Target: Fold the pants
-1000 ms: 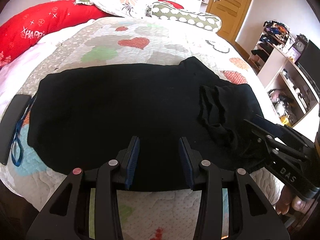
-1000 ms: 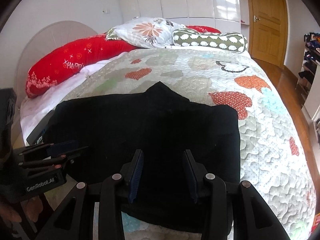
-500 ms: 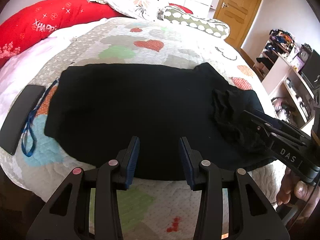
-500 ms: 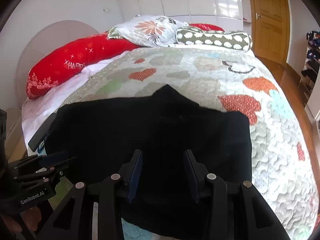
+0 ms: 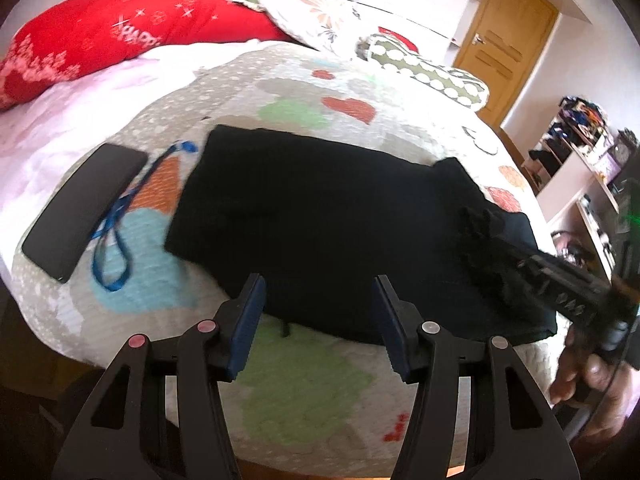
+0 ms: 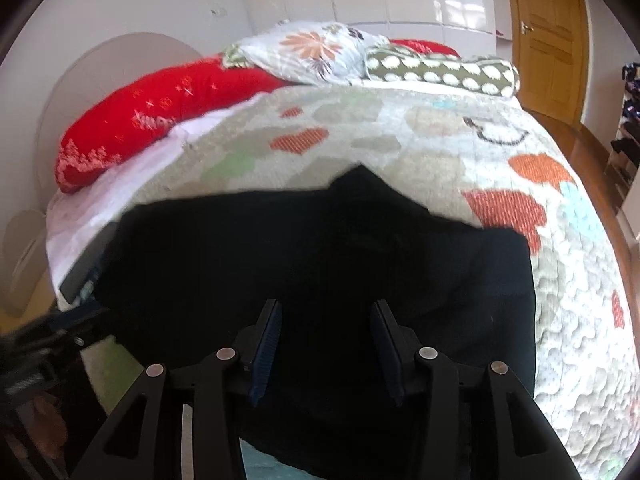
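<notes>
Black pants (image 5: 328, 216) lie folded flat across the near part of the quilted bed (image 5: 304, 380); the right wrist view shows the pants (image 6: 320, 256) from above. My left gripper (image 5: 318, 300) hangs over their near edge, jaws opening, nothing between the blue pads. In the same view the other gripper reaches in from the right over a bunched patch of cloth (image 5: 480, 236). My right gripper (image 6: 326, 328) sits low over the black cloth, jaws opening, pads gripping nothing. At the left edge of the right wrist view the left tool is a dark blur.
A black phone (image 5: 84, 208) and a blue lanyard (image 5: 120, 236) lie on the quilt left of the pants. Red (image 5: 116, 32), floral (image 6: 316, 50) and spotted (image 6: 444, 70) pillows line the head of the bed. A wooden door (image 5: 504, 40) and cluttered shelves (image 5: 580, 168) stand at right.
My left gripper has slid left along the pants' near edge and its jaws have widened. The right gripper's jaws have opened slightly; it has barely shifted over the cloth.
</notes>
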`<action>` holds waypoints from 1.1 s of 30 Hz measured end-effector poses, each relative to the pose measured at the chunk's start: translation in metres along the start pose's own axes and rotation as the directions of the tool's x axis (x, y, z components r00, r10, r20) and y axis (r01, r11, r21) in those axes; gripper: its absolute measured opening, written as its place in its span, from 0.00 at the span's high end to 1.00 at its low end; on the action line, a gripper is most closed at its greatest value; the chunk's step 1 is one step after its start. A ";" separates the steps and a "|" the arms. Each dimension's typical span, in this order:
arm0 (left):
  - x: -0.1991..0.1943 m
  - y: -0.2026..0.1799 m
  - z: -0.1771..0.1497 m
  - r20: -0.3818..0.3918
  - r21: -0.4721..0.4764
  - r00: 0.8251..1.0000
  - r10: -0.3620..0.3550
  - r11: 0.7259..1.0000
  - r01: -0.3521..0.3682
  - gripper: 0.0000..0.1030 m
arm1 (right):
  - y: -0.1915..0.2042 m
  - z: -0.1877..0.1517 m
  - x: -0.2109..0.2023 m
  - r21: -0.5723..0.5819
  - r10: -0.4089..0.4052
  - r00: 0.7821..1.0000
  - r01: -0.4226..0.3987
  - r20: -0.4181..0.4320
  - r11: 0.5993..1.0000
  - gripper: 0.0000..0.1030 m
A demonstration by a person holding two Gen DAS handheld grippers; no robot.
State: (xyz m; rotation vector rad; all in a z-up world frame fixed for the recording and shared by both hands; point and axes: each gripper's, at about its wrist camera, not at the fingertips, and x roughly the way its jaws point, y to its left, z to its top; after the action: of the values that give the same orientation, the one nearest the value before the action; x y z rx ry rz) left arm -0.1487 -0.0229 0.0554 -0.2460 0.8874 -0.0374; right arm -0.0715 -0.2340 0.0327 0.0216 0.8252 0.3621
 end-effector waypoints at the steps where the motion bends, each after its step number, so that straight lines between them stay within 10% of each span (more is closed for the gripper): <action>1: -0.001 0.003 -0.001 0.000 -0.008 1.000 0.003 1.000 -0.003 0.47 | 0.004 0.003 -0.002 -0.009 0.006 1.000 -0.006 0.011 1.000 0.56; 15: -0.008 0.063 -0.015 0.022 -0.233 0.997 -0.075 0.969 0.078 0.38 | 0.063 0.031 0.028 -0.077 0.169 0.985 -0.170 -0.022 0.982 0.51; 33: 0.029 0.076 0.000 0.038 -0.299 0.994 -0.104 0.948 0.111 0.34 | 0.157 0.087 0.112 -0.318 0.208 0.971 -0.237 -0.121 0.918 0.45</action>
State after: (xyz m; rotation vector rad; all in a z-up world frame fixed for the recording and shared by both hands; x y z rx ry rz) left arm -0.1355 0.0470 0.0158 -0.5787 0.8558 -0.0007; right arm 0.0126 -0.0398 0.0365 -0.2163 0.8396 0.7187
